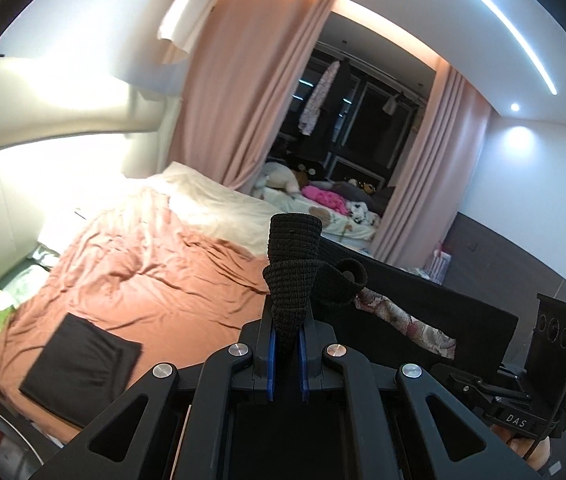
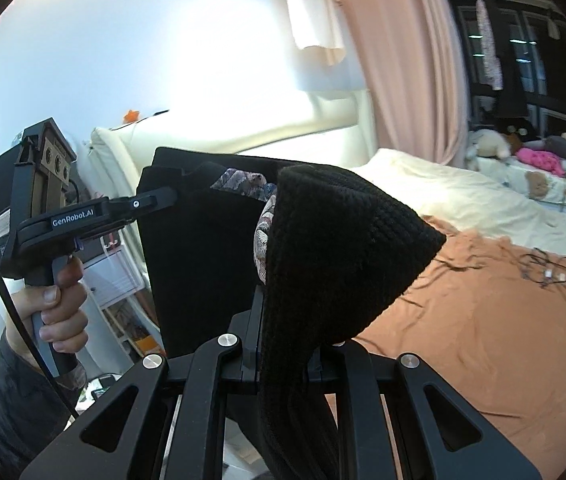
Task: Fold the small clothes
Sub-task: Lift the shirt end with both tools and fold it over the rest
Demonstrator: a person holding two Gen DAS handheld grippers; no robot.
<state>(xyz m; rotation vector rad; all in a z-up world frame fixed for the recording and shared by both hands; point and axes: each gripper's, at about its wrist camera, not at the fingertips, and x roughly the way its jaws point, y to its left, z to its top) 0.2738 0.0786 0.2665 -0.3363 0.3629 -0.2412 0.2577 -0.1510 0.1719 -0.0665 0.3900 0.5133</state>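
Observation:
A black garment (image 1: 423,312) with a floral patch (image 1: 395,316) hangs stretched in the air between my two grippers, above the bed. In the left wrist view my left gripper (image 1: 287,344) is shut on its black knit edge (image 1: 293,248), which bunches up above the fingers. My right gripper (image 1: 479,388) holds the far end at the lower right. In the right wrist view my right gripper (image 2: 283,344) is shut on a thick fold of black knit (image 2: 343,248). There a hand (image 2: 59,304) carries the left gripper (image 2: 163,196), which pinches the garment's upper left corner.
An orange sheet (image 1: 143,272) covers the bed, with a cream blanket (image 1: 211,204) at its head. A folded black cloth (image 1: 79,368) lies near the bed's near corner. Loose cables (image 2: 555,272) sit on the sheet. Pink curtains (image 1: 243,92) and soft toys (image 1: 283,178) stand beyond.

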